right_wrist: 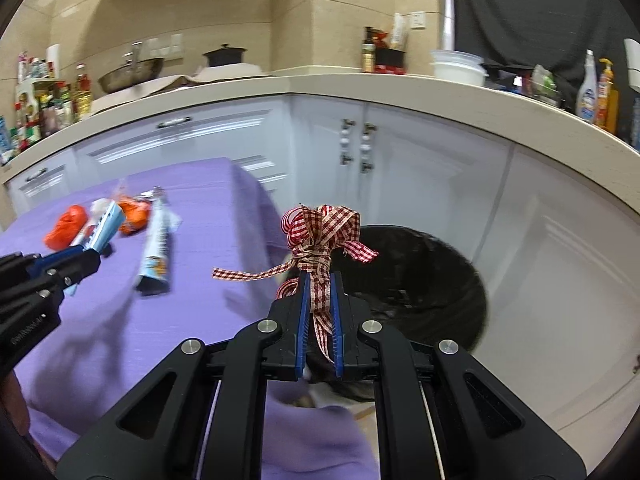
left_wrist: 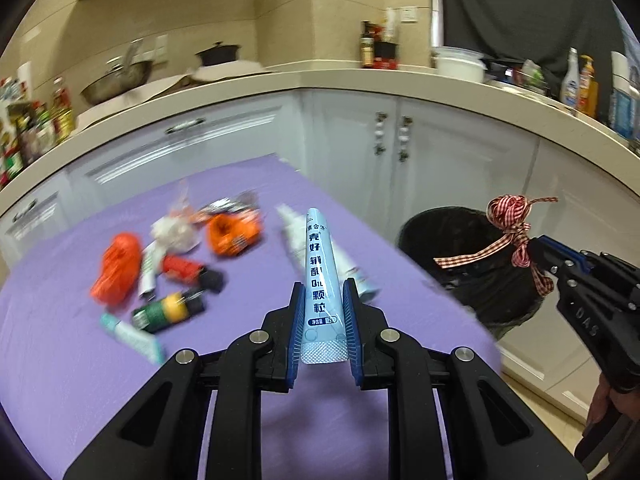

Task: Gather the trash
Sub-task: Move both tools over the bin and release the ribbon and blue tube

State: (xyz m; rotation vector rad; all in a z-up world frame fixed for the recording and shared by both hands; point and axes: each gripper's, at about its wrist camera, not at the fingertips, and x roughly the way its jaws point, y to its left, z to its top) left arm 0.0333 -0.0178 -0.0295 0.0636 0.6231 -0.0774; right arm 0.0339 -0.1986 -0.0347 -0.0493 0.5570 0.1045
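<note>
Gripping blue sachet (left_wrist: 320, 276) in left fingers (left_wrist: 298, 312), right fingers (right_wrist: 305, 312) pinching checked ribbon (right_wrist: 320, 240), table litter (left_wrist: 176, 264) blurred.

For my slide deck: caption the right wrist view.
Right gripper holds a red gingham ribbon bow above the black bin beside the purple table.

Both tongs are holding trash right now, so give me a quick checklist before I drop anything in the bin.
1. Left tongs shut on the light blue sachet: ok.
2. Right tongs shut on the red checked ribbon bow: ok.
3. Black bin open, lined: ok.
4. Ribbon above the bin mouth: cannot tell, near its rim.
5. Sachet above the bin: not ok, over the purple tablecloth.
6. Room in the bin: cannot tell.
</note>
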